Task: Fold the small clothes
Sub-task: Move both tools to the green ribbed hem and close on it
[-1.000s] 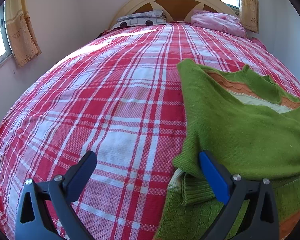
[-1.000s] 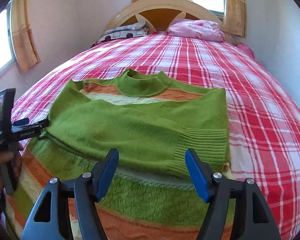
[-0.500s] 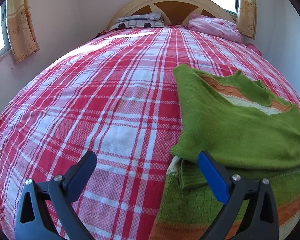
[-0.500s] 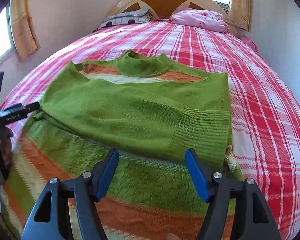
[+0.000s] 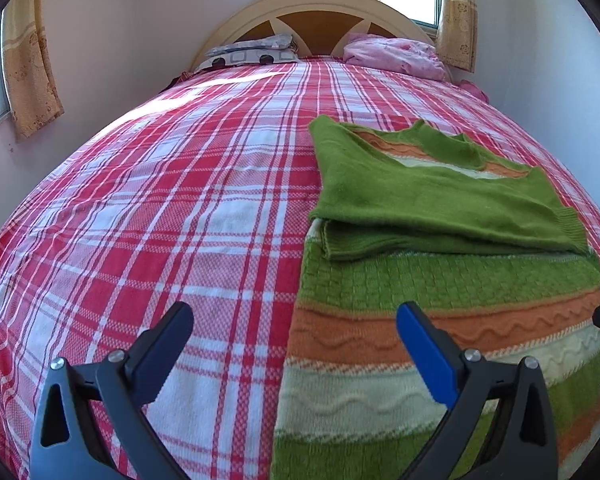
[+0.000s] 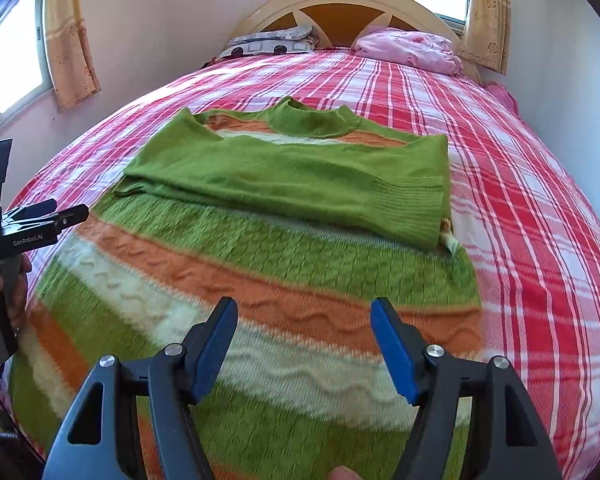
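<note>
A small knitted sweater [image 6: 284, 264] in green, orange and cream stripes lies flat on the bed, neck toward the headboard. Both green sleeves [image 6: 300, 184] are folded across its chest. In the left wrist view the sweater [image 5: 440, 304] fills the right half. My left gripper [image 5: 296, 332] hovers open over the sweater's left edge, one finger above the bedspread, one above the knit, nothing between them. From the right wrist view the left gripper [image 6: 40, 220] shows at the left edge, held by a hand. My right gripper [image 6: 302, 324] stands open above the lower stripes, empty.
The bed [image 5: 160, 200] wears a red and white plaid cover. A patterned pillow [image 5: 252, 54] and a pink bundle [image 5: 396, 58] lie by the arched headboard [image 5: 320, 12]. Walls close in on both sides, with curtained windows [image 6: 68, 40].
Both grippers have drawn back toward the foot of the bed, from the folded sleeves to the sweater's lower stripes. More of the sweater's body is in view. Jaws stay open.
</note>
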`<state>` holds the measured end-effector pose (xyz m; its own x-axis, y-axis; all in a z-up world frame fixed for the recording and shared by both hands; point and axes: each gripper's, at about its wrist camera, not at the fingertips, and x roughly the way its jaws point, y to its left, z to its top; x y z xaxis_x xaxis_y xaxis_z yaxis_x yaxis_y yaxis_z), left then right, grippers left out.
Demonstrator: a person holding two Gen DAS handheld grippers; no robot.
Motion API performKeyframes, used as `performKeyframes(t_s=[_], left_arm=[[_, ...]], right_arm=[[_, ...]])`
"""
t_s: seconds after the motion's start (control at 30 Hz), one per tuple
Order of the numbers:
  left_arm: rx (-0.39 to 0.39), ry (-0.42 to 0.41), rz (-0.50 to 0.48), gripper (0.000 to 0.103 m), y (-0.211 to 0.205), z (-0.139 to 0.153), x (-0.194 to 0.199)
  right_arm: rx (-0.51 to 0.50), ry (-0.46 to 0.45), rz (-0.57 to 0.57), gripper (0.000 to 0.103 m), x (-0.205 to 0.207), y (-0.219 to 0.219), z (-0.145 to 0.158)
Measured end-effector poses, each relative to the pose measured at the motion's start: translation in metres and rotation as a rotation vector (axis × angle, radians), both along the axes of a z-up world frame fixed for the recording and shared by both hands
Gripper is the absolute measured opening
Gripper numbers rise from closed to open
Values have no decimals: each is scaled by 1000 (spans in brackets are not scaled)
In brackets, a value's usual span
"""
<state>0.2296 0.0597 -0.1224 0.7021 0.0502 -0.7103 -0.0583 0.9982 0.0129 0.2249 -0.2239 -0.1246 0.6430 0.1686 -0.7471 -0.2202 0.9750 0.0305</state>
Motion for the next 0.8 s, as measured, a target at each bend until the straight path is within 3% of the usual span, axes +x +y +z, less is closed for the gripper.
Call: performKeyframes(t_s=[0.3, 0.6, 0.7, 0.8], left_arm=[[-12, -19, -72, 103, -2, 7, -59], [18, 19, -126, 103, 4, 3, -120], [-9, 40, -139, 103, 7, 3, -138], [-65, 99, -158, 93, 8, -3, -152]], right_arm=[[-5, 16, -1, 70, -43, -5, -4], [-13, 31, -6, 70, -87, -10, -7], [-17, 35, -4, 70, -100, -11, -8], [-13, 29, -10, 70, -115, -14, -7]])
